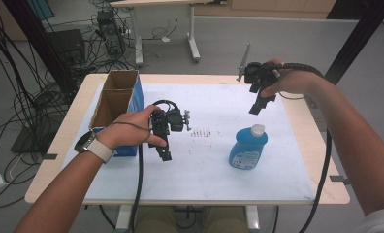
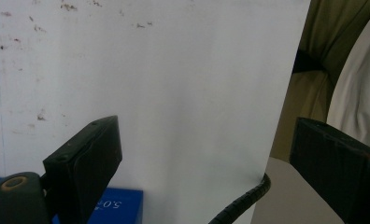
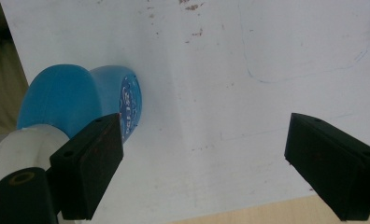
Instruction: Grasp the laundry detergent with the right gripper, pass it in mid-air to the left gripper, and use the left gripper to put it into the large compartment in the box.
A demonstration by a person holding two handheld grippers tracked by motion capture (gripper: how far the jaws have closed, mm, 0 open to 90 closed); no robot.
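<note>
- Jaws of both grippers stand wide apart with nothing between them: the left gripper [image 1: 165,154] low over the table's [image 1: 54,145] white sheet [image 1: 204,170], the right gripper [image 1: 256,108] raised near the far edge.
- Nearest to the right one, a blue bottle [image 1: 248,148] with a white cap [image 1: 258,129] stands upright toward the near right corner of the sheet.
- It looks like smooth, slippery plastic, probably weighty with liquid and slightly squeezable; I'd pinch the narrow neck under the cap.
- A cardboard box [image 1: 116,104] sits at the left edge.
</note>
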